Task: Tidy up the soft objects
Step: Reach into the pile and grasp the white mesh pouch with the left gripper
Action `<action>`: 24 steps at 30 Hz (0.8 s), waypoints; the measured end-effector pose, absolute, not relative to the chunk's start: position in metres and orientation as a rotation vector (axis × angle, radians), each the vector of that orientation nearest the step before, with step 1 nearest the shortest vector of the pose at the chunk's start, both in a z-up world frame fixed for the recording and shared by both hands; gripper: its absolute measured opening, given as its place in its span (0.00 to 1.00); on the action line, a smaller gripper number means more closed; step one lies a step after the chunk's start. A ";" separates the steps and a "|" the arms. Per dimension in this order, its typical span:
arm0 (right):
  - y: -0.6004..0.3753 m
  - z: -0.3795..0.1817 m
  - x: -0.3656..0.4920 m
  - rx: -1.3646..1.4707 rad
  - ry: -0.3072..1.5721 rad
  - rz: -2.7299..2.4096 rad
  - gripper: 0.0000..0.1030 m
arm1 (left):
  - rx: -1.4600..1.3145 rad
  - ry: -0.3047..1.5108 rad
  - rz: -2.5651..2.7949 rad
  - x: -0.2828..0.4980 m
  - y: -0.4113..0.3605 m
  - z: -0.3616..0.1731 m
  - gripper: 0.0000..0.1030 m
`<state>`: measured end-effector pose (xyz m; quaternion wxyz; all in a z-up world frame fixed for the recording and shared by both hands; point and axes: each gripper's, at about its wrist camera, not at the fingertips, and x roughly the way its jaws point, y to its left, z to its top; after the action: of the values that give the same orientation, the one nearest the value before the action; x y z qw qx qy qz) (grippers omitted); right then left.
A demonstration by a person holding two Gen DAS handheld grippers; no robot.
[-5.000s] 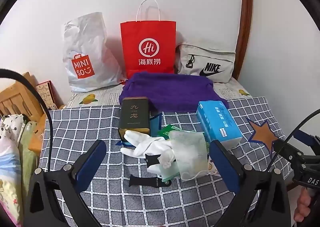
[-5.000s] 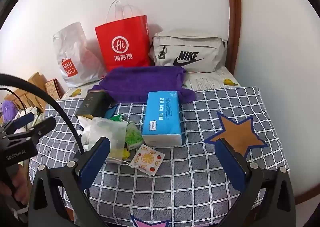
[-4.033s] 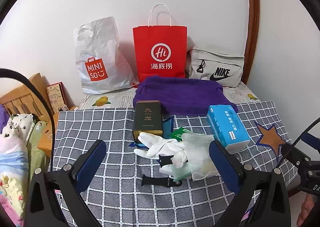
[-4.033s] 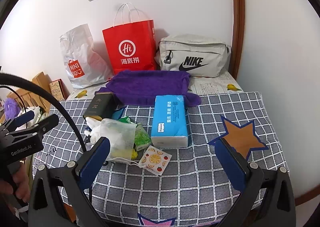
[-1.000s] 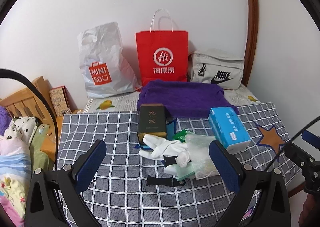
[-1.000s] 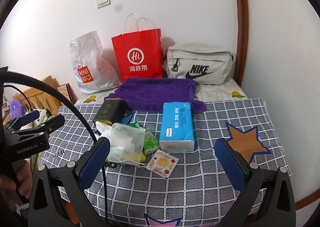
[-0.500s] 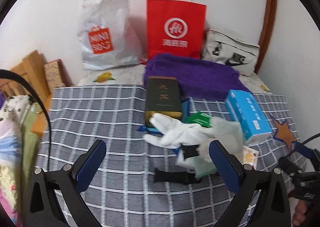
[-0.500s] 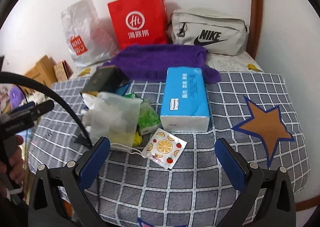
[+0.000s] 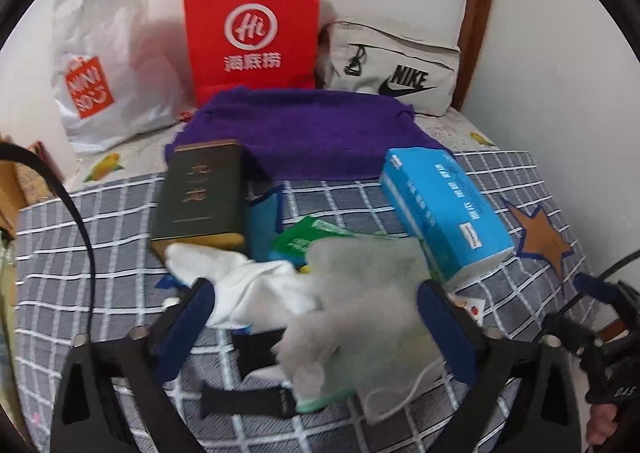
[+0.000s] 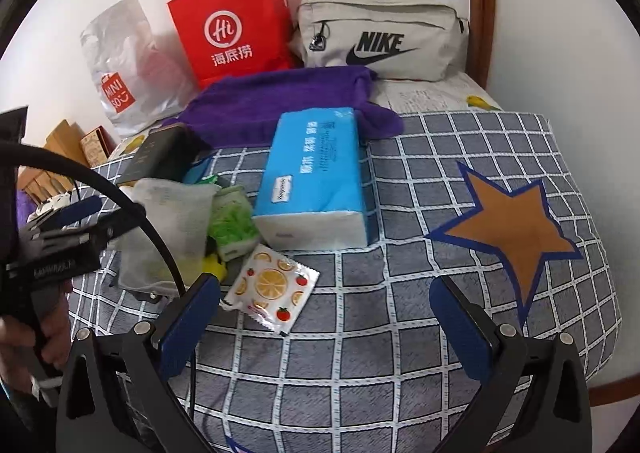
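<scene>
A pile of soft things lies on the checked cloth: a white glove, a pale mesh pouch, a green packet and a black strap. My left gripper is open, low over the pile, its fingers either side of the glove and pouch. A blue tissue pack and a purple towel lie behind. My right gripper is open and empty above the cloth, in front of a fruit-print sachet. The pouch shows at its left.
A dark tin box lies left of the pile. A red paper bag, a white Miniso bag and a grey Nike pouch stand along the wall. A brown star marks the cloth at right. Wooden furniture is at far left.
Both grippers have moved forward and down toward the table. The left one has come close over the glove and pouch; the right one has neared the sachet and tissue pack.
</scene>
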<state>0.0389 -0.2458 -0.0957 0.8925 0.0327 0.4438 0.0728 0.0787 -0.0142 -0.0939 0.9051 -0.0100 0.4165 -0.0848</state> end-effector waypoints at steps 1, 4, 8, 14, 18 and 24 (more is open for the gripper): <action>-0.247 -0.098 0.040 0.069 0.928 0.151 1.00 | -0.027 0.872 -0.198 0.082 -0.015 -0.096 0.62; -0.250 -0.104 0.044 0.072 0.939 0.152 1.00 | -0.034 0.911 -0.245 0.089 -0.018 -0.105 0.44; -0.256 -0.110 0.049 0.077 0.951 0.143 1.00 | -0.011 0.882 -0.243 0.088 -0.019 -0.104 0.18; -0.263 -0.114 0.051 0.102 0.961 0.131 1.00 | -0.066 0.857 -0.288 0.081 -0.004 -0.090 0.10; -0.261 -0.113 0.048 0.092 0.955 0.137 1.00 | -0.105 0.830 -0.306 0.071 0.009 -0.077 0.09; -0.252 -0.107 0.043 0.068 0.945 0.147 1.00 | -0.083 0.815 -0.256 0.056 0.030 -0.069 0.09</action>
<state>0.0433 -0.2524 -0.1071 0.8872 0.0329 0.4546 0.0709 0.0562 0.0302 -0.0693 0.9093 -0.0403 0.3951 -0.1241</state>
